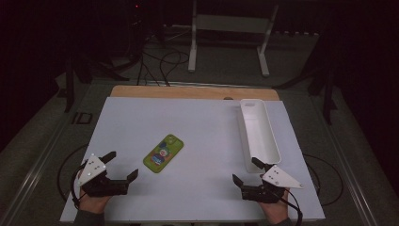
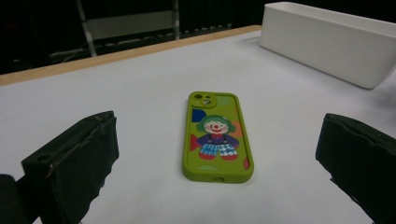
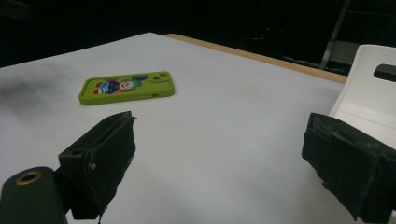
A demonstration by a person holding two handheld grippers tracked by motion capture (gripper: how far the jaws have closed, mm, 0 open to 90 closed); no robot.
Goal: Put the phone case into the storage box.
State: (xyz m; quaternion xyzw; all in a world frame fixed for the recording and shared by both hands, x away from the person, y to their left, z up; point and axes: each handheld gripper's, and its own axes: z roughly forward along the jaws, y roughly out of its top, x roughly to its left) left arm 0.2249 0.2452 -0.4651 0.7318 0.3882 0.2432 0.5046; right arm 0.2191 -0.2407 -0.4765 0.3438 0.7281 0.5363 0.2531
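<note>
A green phone case (image 1: pixel 163 153) with a cartoon clown on it lies flat near the middle of the white table top (image 1: pixel 197 117). In the left gripper view the phone case (image 2: pixel 216 136) lies just ahead of the jaws, which stand wide apart with nothing between them. My left gripper (image 1: pixel 123 165) is open at the front left, its jaws pointing toward the case. My right gripper (image 1: pixel 246 170) is open at the front right, close to the near end of the white tray (image 1: pixel 258 133). The phone case (image 3: pixel 127 87) lies farther off to the left in the right gripper view.
The long white tray (image 2: pixel 327 39) is empty and stands along the right side of the table, and its end wall (image 3: pixel 369 88) is beside my right jaw. A wooden strip (image 1: pixel 193 92) runs along the far table edge. Cables and a metal stand (image 1: pixel 230 33) are on the floor beyond.
</note>
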